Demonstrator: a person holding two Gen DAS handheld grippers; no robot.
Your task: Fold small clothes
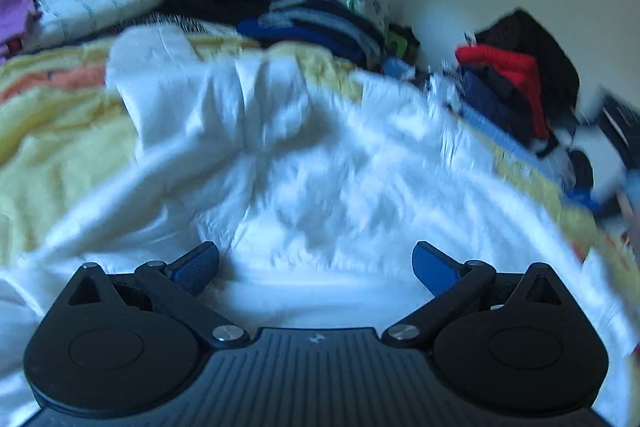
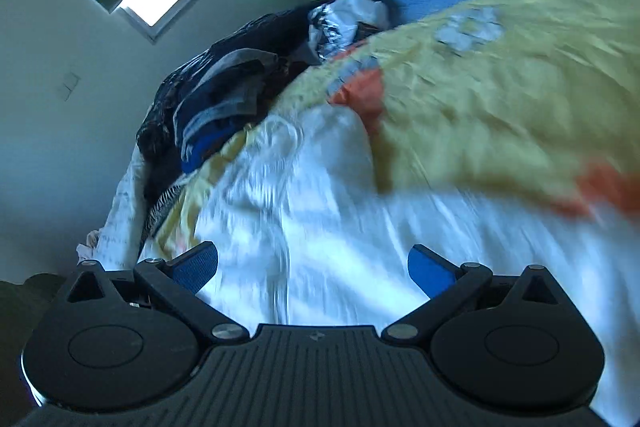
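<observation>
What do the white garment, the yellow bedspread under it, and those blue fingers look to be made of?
The white garment looks like thin woven fabric, perhaps cotton: matte, finely creased, though blurred. The yellow bedspread seems a soft, matte cloth with orange patches; it puckers like light quilting. The left gripper has fingers with blue ribbed pads, probably rubber or textured plastic, on black matte plastic links with metal pins.

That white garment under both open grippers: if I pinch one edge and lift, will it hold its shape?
Probably not. The white garment lies in soft creases and ridges on the yellow bedspread, so it looks thin and floppy; a lifted edge would likely drape. It seems light, so pushing may bunch it rather than slide it.
</observation>
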